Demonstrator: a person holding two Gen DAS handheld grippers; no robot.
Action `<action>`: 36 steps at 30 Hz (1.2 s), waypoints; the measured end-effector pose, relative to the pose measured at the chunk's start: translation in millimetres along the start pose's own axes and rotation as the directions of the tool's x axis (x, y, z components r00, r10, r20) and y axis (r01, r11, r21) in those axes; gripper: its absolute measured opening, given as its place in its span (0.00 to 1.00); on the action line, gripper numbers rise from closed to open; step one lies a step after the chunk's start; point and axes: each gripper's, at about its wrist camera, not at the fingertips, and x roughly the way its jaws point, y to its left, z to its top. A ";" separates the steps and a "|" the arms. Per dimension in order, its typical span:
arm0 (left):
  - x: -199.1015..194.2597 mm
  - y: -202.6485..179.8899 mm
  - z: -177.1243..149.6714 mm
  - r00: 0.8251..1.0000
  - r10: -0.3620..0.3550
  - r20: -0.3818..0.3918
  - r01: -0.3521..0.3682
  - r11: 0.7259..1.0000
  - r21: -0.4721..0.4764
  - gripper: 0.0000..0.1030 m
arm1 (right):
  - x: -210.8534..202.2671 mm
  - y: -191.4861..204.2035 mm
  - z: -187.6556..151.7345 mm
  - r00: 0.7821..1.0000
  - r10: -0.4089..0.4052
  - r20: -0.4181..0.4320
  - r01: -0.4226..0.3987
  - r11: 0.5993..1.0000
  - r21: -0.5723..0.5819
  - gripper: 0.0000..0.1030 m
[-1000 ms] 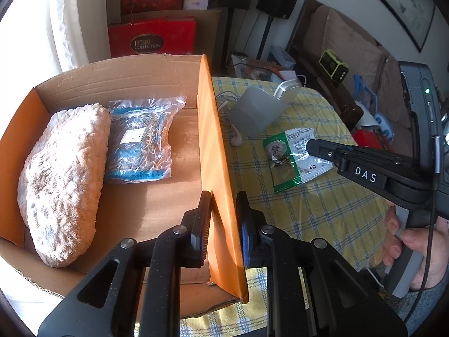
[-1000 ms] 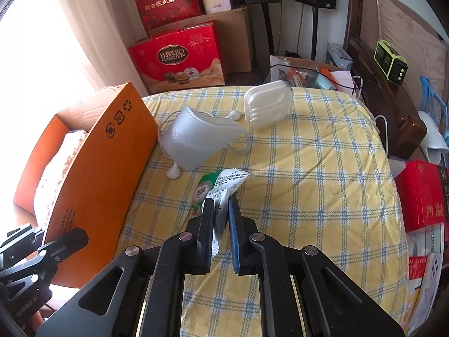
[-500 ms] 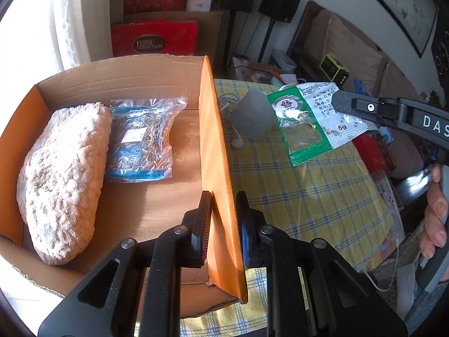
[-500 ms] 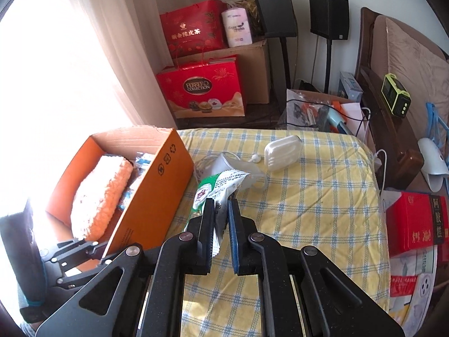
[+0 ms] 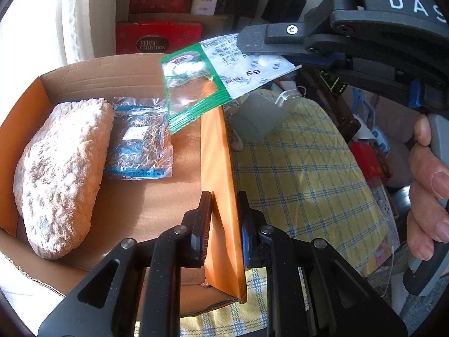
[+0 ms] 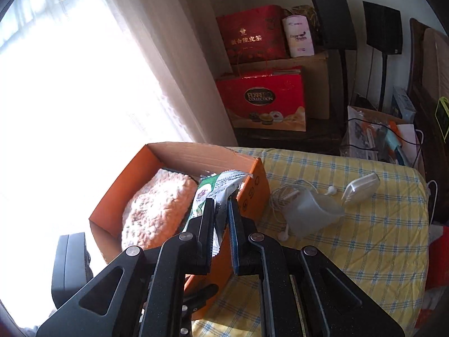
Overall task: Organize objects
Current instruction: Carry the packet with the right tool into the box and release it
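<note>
An orange cardboard box (image 5: 216, 151) stands on the yellow checked table; it also shows in the right wrist view (image 6: 254, 193). Inside lie a fluffy beige towel (image 5: 61, 165) and a clear blue-edged bag (image 5: 140, 143). My left gripper (image 5: 224, 219) is shut on the box's right wall. My right gripper (image 6: 220, 210) is shut on a green and white packet (image 6: 216, 188), held in the air above the box's right wall. The packet (image 5: 207, 78) and right gripper (image 5: 269, 45) also show in the left wrist view.
On the table right of the box lie a translucent jug (image 6: 311, 210), white earphones (image 6: 283, 196) and a white case (image 6: 360, 186). Red gift boxes (image 6: 263, 98) and black speakers (image 6: 334, 25) stand behind. The tablecloth (image 5: 303, 174) right of the box is bare.
My right gripper lifted the packet off the table and carried it left to above the box's right wall. My left gripper kept its hold on the wall.
</note>
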 end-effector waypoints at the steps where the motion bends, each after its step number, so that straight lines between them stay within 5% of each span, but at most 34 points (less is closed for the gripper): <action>1: 0.2 -0.7 0.0 1.000 -0.001 0.001 0.001 1.000 -0.002 0.16 | 4.2 3.3 1.0 1.000 0.014 -0.003 -0.014 1.000 -0.008 0.08; 6: 1.9 -1.5 -0.8 1.000 -0.009 0.001 0.009 1.000 -0.010 0.16 | 27.4 9.4 -2.5 0.995 0.088 -0.053 -0.089 0.996 -0.012 0.14; 8: 1.8 -1.3 -1.4 1.000 -0.008 0.001 0.008 1.000 -0.009 0.16 | 30.9 5.7 -5.8 0.995 0.080 -0.062 -0.081 0.997 -0.004 0.27; 12: 3.6 -0.3 -1.8 1.000 -0.013 -0.003 0.013 1.000 -0.010 0.16 | 21.1 -5.4 -10.0 0.998 0.051 -0.037 -0.051 0.999 0.009 0.29; 24: 6.4 -2.9 -1.0 1.000 0.002 -0.019 -0.002 1.000 0.011 0.16 | -20.7 -58.4 -9.9 0.995 -0.101 0.016 0.099 0.992 0.072 0.40; 28: 6.2 -4.2 -2.0 1.000 0.005 -0.019 -0.004 1.000 0.015 0.16 | -30.9 -73.8 -11.5 0.982 -0.188 0.028 0.185 0.980 0.074 0.50; 36: 5.7 -4.8 -1.9 1.000 0.008 -0.021 -0.008 1.000 0.019 0.16 | -23.6 -94.0 -11.3 0.961 -0.277 0.013 0.277 0.960 0.042 0.53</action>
